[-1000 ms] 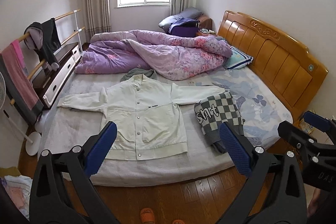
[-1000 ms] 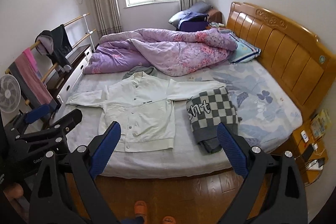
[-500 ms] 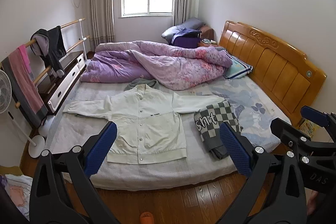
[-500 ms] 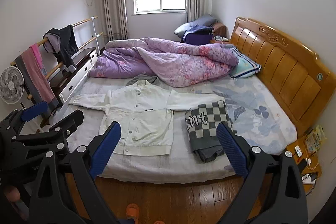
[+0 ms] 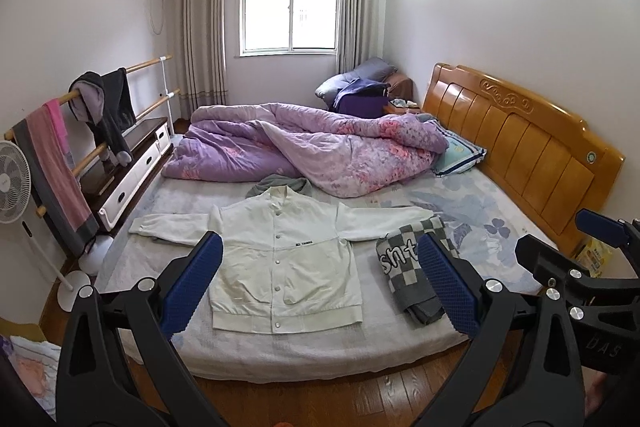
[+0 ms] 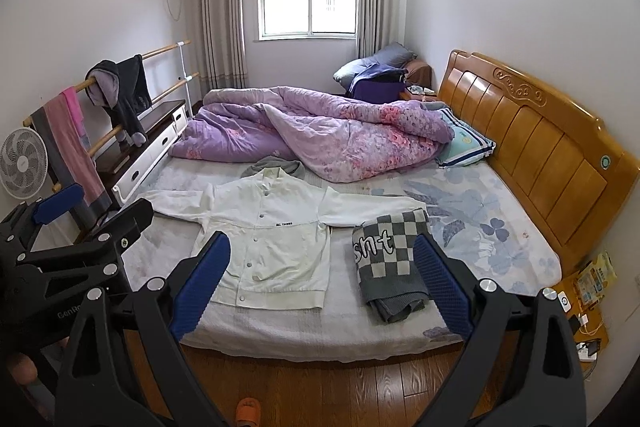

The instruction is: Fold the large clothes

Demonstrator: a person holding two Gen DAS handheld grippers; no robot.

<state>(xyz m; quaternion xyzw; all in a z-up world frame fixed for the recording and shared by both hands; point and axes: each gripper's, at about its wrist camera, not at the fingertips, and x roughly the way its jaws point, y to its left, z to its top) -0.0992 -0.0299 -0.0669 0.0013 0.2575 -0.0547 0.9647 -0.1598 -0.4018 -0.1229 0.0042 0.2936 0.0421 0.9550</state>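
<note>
Lying flat and face up near the foot-side edge of a wide bed (image 5: 280,355), a white button-front jacket (image 5: 286,267) with both sleeves stretched out sideways waits unfolded on the pale mattress cover. Its ribbed hem runs along the near edge of the bed, its collar points toward a crumpled purple floral quilt (image 5: 320,147) heaped across the far half. A grey garment (image 5: 280,183) peeks out just behind the collar. Beside the jacket's one sleeve end, a folded grey-and-white checked knit (image 6: 390,251) with lettering rests on the mattress, closer to the carved wooden headboard (image 5: 520,131); the sleeve cuff touches or slips just under its edge.

The left gripper (image 5: 320,287), black with blue ribbed pads, is held above the wooden floor short of the bed, its jaws spread wide and empty. The right gripper (image 6: 322,287) sits in the same posture, jaws wide apart, holding nothing. Each gripper appears at the margin of the other's camera view.

A striped blue pillow (image 6: 466,143) lies by the headboard. Along the opposite wall stand a wooden rail rack (image 5: 100,131) draped with a pink towel and dark clothing, a white pedestal fan (image 6: 22,163) and a low white drawer unit (image 5: 132,167).
</note>
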